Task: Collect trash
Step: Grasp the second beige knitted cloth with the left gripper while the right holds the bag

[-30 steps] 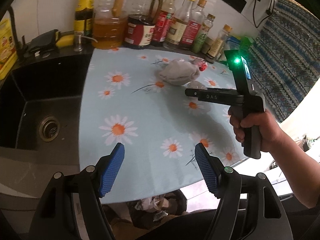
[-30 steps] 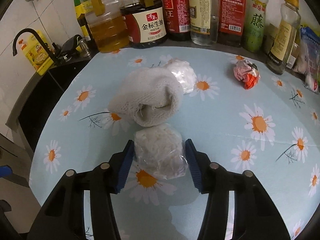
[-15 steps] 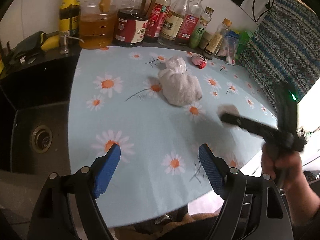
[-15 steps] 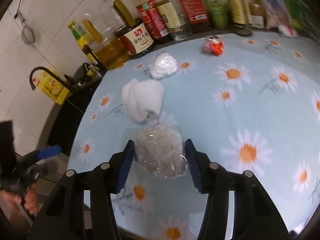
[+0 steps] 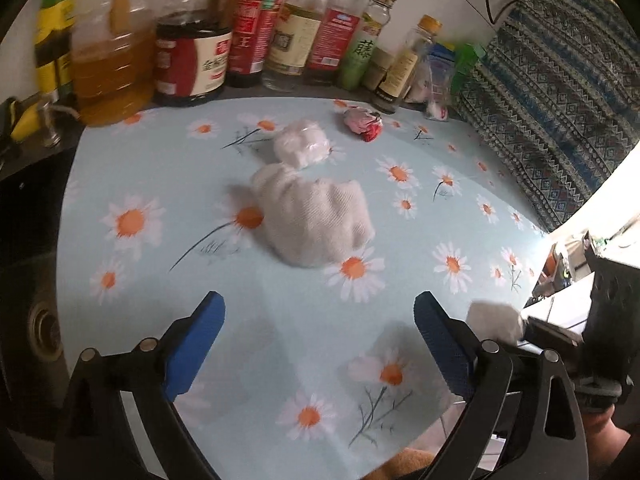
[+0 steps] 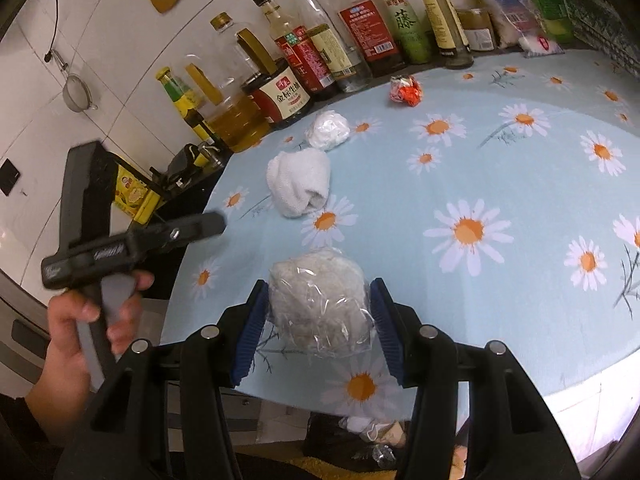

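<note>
A: What's in the right tongs (image 6: 318,322)?
B: A plastic-wrapped wad (image 6: 320,300), clamped between both pads, above the table's (image 6: 500,168) near edge.
A: And the left tongs (image 5: 318,340)?
B: Spread wide, grasping nothing. A cloth (image 5: 316,216) lies ahead of them, a white wad (image 5: 302,147) and red wrapper (image 5: 363,123) beyond.

Bare tabletop (image 5: 304,340) lies open between the left hand-held gripper (image 5: 318,334) and the folded cloth (image 5: 316,216) ahead. Beyond the cloth sit a white wad (image 5: 302,146) and a red wrapper (image 5: 364,124). A row of bottles (image 5: 256,32) blocks the far edge.
</note>
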{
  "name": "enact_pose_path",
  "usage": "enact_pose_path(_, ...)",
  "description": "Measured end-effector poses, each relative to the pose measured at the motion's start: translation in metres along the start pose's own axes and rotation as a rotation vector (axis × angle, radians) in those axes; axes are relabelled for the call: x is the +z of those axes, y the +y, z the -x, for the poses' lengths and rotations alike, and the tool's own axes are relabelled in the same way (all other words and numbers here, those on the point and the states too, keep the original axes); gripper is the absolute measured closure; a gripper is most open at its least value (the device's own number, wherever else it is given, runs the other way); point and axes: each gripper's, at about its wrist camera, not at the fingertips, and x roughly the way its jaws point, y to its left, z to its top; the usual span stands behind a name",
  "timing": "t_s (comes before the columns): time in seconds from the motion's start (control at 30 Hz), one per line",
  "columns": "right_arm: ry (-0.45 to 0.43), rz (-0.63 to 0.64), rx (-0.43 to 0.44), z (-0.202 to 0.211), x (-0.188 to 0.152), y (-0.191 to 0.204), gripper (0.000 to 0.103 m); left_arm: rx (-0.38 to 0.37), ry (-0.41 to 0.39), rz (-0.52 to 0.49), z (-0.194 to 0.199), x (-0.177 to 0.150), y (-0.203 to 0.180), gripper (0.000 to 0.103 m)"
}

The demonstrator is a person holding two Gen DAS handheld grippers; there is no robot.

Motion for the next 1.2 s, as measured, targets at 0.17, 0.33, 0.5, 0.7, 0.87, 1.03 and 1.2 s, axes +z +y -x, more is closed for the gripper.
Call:
enact_pose_path(0.17, -0.024, -0.032, 0.032, 0.013, -0.009, 0.0, 0.05, 0.017, 0.003, -0.012, -0.011, 0.014, -0.002, 0.01)
enact_pose_path(0.33, -0.033, -0.044, 0.034, 0.022, -0.016, 0.001, 0.05, 0.029, 0.009, -0.021, -0.023, 0.025, -0.002, 0.01)
enact_pose_path(0.5, -0.057, -0.099, 0.072, 0.031, -0.018, -0.005, 0.05, 0.035, 0.017, -0.043, -0.034, 0.036, -0.006, 0.01)
enact_pose_path(0.7, -0.064, -0.116, 0.044, 0.039, -0.025, -0.01, 0.05, 0.081, 0.059, -0.077, -0.053, 0.043, -0.015, 0.01)
enact_pose_path(0.87, -0.078, -0.125, 0.019, 0.051, -0.029, -0.016, 0.05, 0.1, 0.051, -0.092, -0.064, 0.054, -0.021, 0.01)
enact_pose_path(1.03, -0.1, -0.133, 0.012, 0.062, -0.036, -0.017, 0.049, 0.15, 0.044, -0.1, -0.076, 0.059, -0.022, 0.012)
enact_pose_path(1.2, -0.104, -0.137, 0.019, 0.066, -0.04, -0.015, 0.048, 0.17, 0.047, -0.112, -0.084, 0.056, -0.016, 0.033)
